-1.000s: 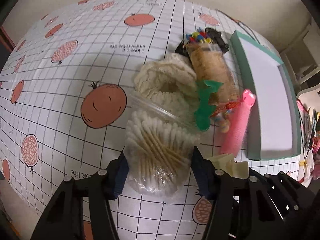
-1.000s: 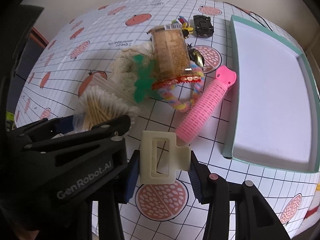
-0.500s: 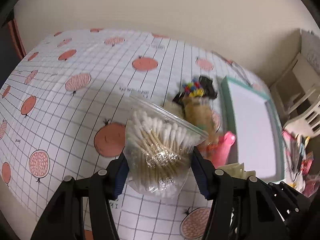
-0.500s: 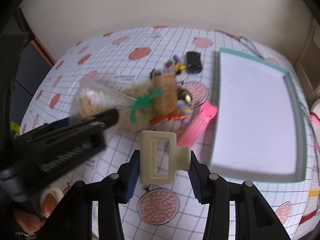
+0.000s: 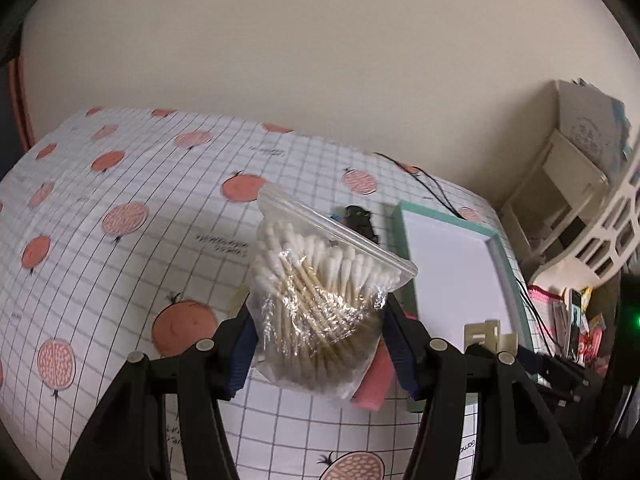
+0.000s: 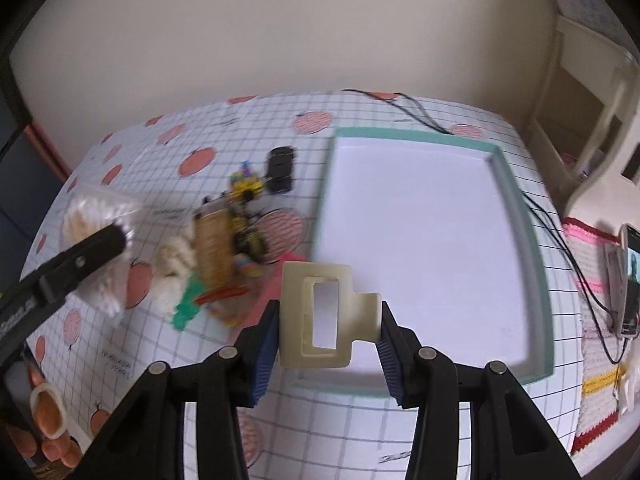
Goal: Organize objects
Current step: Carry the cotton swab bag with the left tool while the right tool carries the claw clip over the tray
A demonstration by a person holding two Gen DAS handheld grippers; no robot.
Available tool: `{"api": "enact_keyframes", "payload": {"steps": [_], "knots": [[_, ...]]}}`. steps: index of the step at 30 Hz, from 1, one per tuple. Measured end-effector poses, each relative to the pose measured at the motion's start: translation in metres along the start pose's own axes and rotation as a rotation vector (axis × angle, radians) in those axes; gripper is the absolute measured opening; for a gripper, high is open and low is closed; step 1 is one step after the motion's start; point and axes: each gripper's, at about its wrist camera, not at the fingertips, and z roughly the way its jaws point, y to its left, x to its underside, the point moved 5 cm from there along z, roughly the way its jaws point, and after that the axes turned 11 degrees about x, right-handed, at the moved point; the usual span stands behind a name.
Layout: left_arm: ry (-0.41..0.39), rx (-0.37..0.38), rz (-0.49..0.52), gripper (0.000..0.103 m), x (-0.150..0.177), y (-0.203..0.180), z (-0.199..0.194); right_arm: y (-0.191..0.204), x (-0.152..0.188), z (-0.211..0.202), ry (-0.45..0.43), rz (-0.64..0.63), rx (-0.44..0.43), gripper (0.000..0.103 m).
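My left gripper (image 5: 316, 344) is shut on a clear zip bag of cotton swabs (image 5: 320, 300) and holds it high above the table. The bag also shows blurred at the left of the right wrist view (image 6: 96, 236). My right gripper (image 6: 326, 340) is shut on a cream hair claw clip (image 6: 320, 316), held in the air over the near left edge of the white tray with a teal rim (image 6: 536, 240). The tray also shows in the left wrist view (image 5: 452, 268).
A pile stays on the fruit-print cloth (image 6: 140, 168): a snack packet (image 6: 214, 248), a cream knit piece (image 6: 172, 260), a green clip (image 6: 186, 308), a black toy car (image 6: 280, 168), coloured beads (image 6: 244, 184), a pink roller (image 5: 374, 380). A black cable (image 6: 416, 112) lies behind the tray.
Both grippers have risen from the table with their loads. The swab bag has been lifted off the pile. The right gripper has moved right, towards the tray.
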Motion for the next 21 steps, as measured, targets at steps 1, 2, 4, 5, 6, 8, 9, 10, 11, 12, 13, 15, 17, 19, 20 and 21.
{"api": "enact_keyframes", "payload": {"steps": [1, 2, 4, 5, 6, 8, 9, 10, 11, 12, 13, 15, 17, 19, 20, 21], "knots": [[-0.003, 0.005, 0.015, 0.060, -0.001, -0.005, 0.002, -0.006, -0.001, 0.001, -0.003, 0.015, 0.002, 0.048], [-0.005, 0.011, 0.029, 0.060, -0.001, -0.010, 0.004, -0.014, -0.003, 0.003, -0.009, 0.030, 0.010, 0.048], [-0.016, 0.023, 0.059, 0.060, -0.003, -0.021, 0.007, -0.023, -0.006, 0.006, -0.020, 0.038, 0.029, 0.048], [-0.021, 0.030, 0.072, 0.060, -0.005, -0.027, 0.008, -0.027, -0.008, 0.008, -0.028, 0.040, 0.040, 0.048], [-0.026, 0.036, 0.082, 0.060, -0.007, -0.033, 0.011, -0.031, -0.010, 0.009, -0.038, 0.039, 0.051, 0.048], [-0.028, 0.058, 0.089, 0.060, -0.011, -0.043, 0.018, -0.039, -0.015, 0.010, -0.063, 0.035, 0.070, 0.048], [-0.026, 0.063, 0.084, 0.060, -0.013, -0.045, 0.023, -0.042, -0.019, 0.011, -0.078, 0.032, 0.073, 0.048], [-0.022, 0.068, 0.078, 0.060, -0.013, -0.047, 0.026, -0.045, -0.020, 0.011, -0.088, 0.032, 0.075, 0.048], [-0.013, 0.077, 0.072, 0.060, -0.014, -0.050, 0.030, -0.048, -0.022, 0.010, -0.098, 0.033, 0.077, 0.048], [-0.004, 0.084, 0.066, 0.060, -0.015, -0.052, 0.037, -0.052, -0.024, 0.011, -0.108, 0.038, 0.080, 0.048], [0.003, 0.085, 0.065, 0.060, -0.016, -0.054, 0.041, -0.055, -0.025, 0.012, -0.113, 0.041, 0.083, 0.048], [0.013, 0.082, 0.076, 0.060, -0.019, -0.059, 0.050, -0.063, -0.028, 0.016, -0.116, 0.054, 0.094, 0.048], [0.014, 0.083, 0.099, 0.060, -0.022, -0.065, 0.059, -0.069, -0.031, 0.021, -0.115, 0.067, 0.103, 0.048], [0.020, 0.082, 0.108, 0.060, -0.023, -0.069, 0.067, -0.076, -0.034, 0.027, -0.115, 0.070, 0.116, 0.048], [0.024, 0.086, 0.108, 0.060, -0.023, -0.071, 0.071, -0.080, -0.036, 0.031, -0.115, 0.068, 0.125, 0.048], [0.028, 0.092, 0.107, 0.060, -0.024, -0.073, 0.076, -0.082, -0.037, 0.035, -0.113, 0.068, 0.130, 0.048]]}}
